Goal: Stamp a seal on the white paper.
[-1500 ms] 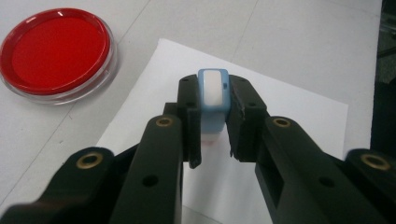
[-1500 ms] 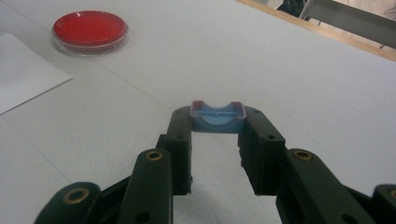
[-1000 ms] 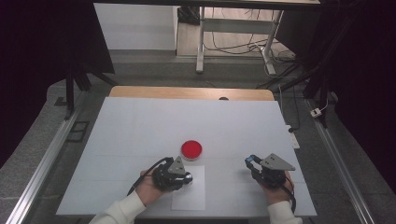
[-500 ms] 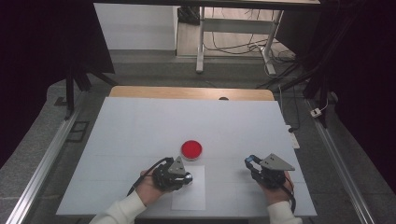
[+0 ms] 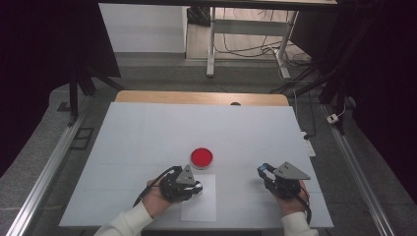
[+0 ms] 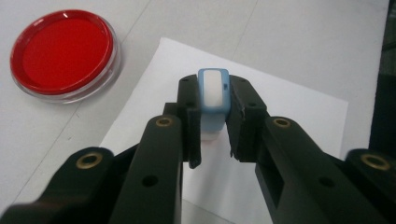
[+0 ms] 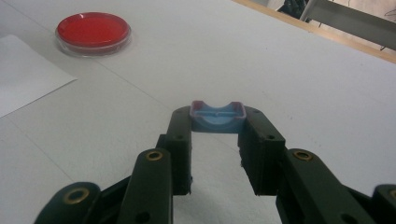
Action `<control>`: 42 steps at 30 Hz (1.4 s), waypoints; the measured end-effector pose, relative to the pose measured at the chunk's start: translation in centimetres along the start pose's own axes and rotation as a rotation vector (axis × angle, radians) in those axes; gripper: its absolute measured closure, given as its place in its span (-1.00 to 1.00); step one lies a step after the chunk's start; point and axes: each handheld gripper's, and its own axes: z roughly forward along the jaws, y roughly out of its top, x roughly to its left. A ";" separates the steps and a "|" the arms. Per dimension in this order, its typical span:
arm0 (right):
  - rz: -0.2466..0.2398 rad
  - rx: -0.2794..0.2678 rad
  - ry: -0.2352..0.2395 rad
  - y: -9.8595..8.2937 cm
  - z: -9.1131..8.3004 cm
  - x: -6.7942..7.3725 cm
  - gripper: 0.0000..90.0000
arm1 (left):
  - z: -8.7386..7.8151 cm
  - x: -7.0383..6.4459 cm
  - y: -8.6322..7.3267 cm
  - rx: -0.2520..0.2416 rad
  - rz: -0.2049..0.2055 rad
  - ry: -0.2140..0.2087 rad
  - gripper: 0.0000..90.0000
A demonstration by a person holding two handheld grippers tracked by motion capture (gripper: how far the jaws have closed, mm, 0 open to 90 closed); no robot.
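Item: small blue-and-white plastic stamp (image 6: 213, 100), clenched upright in left hand-held gripper (image 5: 189, 186), above white paper sheet (image 5: 202, 202) on bench. Round red ink pad (image 5: 202, 157) lay at its 12 o'clock, near. Right hand-held gripper (image 5: 268, 173) clasped blue plastic cap (image 7: 217, 117), well apart.

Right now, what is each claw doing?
Left claw: shut on the blue-and-white stamp, over the white paper.
Right claw: shut on the blue cap.
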 end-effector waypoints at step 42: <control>-0.008 0.001 -0.004 0.1 0.1 0.1 0.46 | -6.6 3.5 0.9 -0.290 -0.173 0.053 0.69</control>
